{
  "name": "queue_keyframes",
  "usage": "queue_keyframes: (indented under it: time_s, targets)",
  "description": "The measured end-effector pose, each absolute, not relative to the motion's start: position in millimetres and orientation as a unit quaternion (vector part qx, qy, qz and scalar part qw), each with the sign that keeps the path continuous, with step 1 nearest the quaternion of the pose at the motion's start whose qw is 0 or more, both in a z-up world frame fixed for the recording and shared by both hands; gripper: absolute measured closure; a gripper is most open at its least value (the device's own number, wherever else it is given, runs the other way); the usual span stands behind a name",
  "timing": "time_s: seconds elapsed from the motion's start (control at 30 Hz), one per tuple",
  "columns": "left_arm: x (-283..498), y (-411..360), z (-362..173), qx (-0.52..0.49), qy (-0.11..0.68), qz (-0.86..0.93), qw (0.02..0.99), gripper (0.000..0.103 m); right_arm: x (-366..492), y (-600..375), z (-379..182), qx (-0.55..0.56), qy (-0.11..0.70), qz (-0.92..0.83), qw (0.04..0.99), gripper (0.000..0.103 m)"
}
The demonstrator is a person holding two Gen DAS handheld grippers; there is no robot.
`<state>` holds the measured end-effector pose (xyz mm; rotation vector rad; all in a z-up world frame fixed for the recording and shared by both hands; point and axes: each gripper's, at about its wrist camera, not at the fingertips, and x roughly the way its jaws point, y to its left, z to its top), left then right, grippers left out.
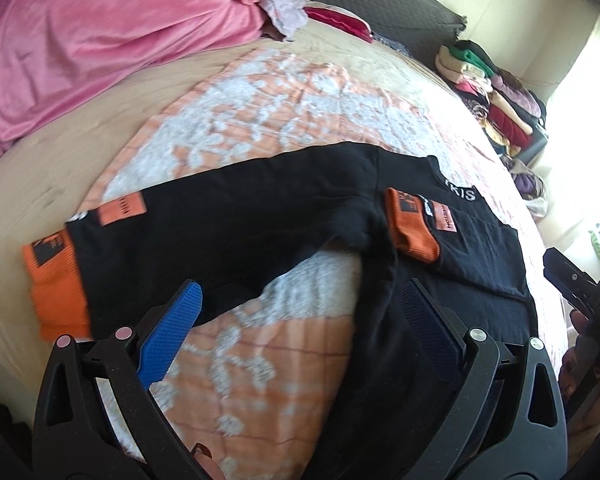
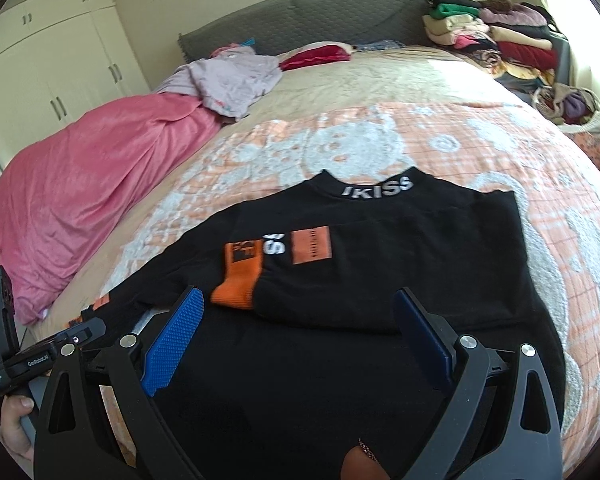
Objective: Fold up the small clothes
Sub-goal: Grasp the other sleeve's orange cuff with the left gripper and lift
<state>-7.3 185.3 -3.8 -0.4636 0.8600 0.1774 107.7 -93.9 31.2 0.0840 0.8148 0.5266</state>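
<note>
A small black long-sleeve top (image 2: pixel 380 264) with orange cuffs and a white-lettered collar lies flat on the bed. One sleeve is folded across its chest, orange cuff (image 2: pixel 238 280) near the middle. The other sleeve stretches out to the left, its orange cuff (image 1: pixel 56 284) at the far left of the left wrist view, where the top (image 1: pixel 228 232) also shows. My left gripper (image 1: pixel 300 300) is open and empty, just above the top's left side. My right gripper (image 2: pixel 300 308) is open and empty over the top's lower body.
An orange and white patterned blanket (image 2: pixel 380 140) lies under the top. A pink duvet (image 2: pixel 100 184) is heaped at the left, with a lilac garment (image 2: pixel 228 80) on it. Stacked folded clothes (image 2: pixel 492 36) stand at the far right by the grey headboard (image 2: pixel 300 12).
</note>
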Motion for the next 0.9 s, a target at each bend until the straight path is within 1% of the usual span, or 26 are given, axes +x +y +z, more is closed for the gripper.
queue_keyframes:
  time_s: [0.37,0.7,0.9]
  targets:
    - [-45,214,-20,-0.261,0.418,0.11,0.863,0.01,93,-40,28,-0.002,0.394,0.307,0.867,0.008]
    - [-78,239,-46,-0.337,0.42,0.109,0.835,0.01,80,-15,22,-0.019,0.401,0.331,0.854,0.008]
    - [-86,250,-58,-0.381,0.399,0.115,0.826,0.011,77,-10,17,-0.019,0.407,0.335,0.849,0.008]
